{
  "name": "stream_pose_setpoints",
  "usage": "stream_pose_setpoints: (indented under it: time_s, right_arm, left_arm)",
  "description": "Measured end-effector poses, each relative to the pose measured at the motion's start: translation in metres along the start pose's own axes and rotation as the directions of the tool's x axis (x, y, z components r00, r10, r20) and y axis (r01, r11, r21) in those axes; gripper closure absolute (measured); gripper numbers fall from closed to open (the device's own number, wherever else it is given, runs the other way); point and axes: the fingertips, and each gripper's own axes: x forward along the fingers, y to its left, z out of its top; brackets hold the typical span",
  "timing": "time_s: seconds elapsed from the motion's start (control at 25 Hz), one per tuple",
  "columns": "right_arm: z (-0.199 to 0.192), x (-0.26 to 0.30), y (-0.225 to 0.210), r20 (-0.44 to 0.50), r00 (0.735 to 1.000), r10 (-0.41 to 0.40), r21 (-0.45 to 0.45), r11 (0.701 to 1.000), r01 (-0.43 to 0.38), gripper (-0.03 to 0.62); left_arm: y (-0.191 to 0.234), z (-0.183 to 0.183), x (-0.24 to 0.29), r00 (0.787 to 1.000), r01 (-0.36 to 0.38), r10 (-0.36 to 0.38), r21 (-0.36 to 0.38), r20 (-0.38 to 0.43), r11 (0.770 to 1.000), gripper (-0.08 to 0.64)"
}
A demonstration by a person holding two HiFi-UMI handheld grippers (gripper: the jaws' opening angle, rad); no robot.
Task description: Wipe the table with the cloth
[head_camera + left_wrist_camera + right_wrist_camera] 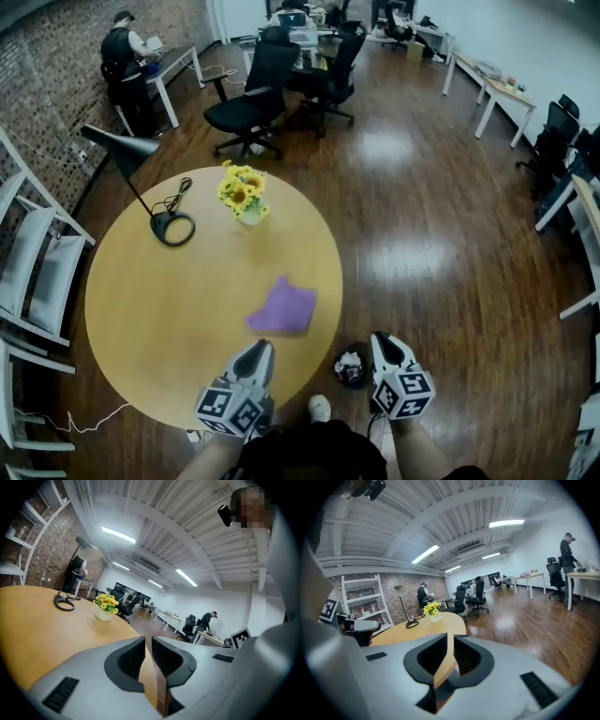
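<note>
Here the left gripper [260, 347] and right gripper [381, 339] point forward, jaws barely apart.

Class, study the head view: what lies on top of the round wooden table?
A purple cloth, a black desk lamp and a vase of yellow flowers rest on the table. The left gripper covers part of its near edge; whatever lies beneath the cloth is hidden.

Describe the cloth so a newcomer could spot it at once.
Find the round wooden table. On its near right part, nearer the camera than the sunflower vase and black desk lamp, lies the cloth. It is the only purple, flat thing there.
</note>
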Motion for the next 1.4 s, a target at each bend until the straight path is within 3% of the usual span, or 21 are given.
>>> stream_pose_setpoints:
  time_s: [0.08, 0.24, 0.48, 0.84, 0.96, 1.12, 1.4]
  right_arm:
    - [0.014, 0.013, 0.034, 0.021, 0.998, 0.056, -0.049, 0.997, -0.055, 0.574]
    - [0.033, 0.038, 0.103, 0.030, 0.984, 0.174, -0.120, 0.978, -0.169, 0.589]
    - [0.051, 0.060, 0.196, 0.030, 0.943, 0.332, -0.172, 0.931, -0.322, 0.591]
    - [0.056, 0.064, 0.262, 0.072, 0.917, 0.393, -0.166, 0.911, -0.378, 0.591]
    - [0.058, 0.066, 0.275, 0.079, 0.914, 0.398, -0.160, 0.910, -0.382, 0.591]
    - [0.059, 0.069, 0.285, 0.059, 0.912, 0.405, -0.155, 0.907, -0.392, 0.591]
    - [0.057, 0.076, 0.291, 0.050, 0.917, 0.396, -0.150, 0.910, -0.385, 0.591]
  left_arm:
    - [0.023, 0.019, -0.025, 0.998, -0.051, 0.051, -0.005, 0.049, 0.999, 0.523]
    - [0.068, 0.048, -0.077, 0.979, -0.150, 0.151, -0.017, 0.137, 0.989, 0.523]
    - [0.131, 0.082, -0.166, 0.913, -0.324, 0.321, -0.031, 0.252, 0.945, 0.523]
    - [0.190, 0.105, -0.286, 0.812, -0.499, 0.480, -0.033, 0.331, 0.866, 0.523]
    - [0.208, 0.104, -0.305, 0.788, -0.520, 0.514, -0.082, 0.339, 0.850, 0.523]
    - [0.218, 0.109, -0.313, 0.775, -0.524, 0.529, -0.117, 0.346, 0.844, 0.523]
    - [0.226, 0.107, -0.320, 0.772, -0.545, 0.545, -0.102, 0.328, 0.832, 0.523]
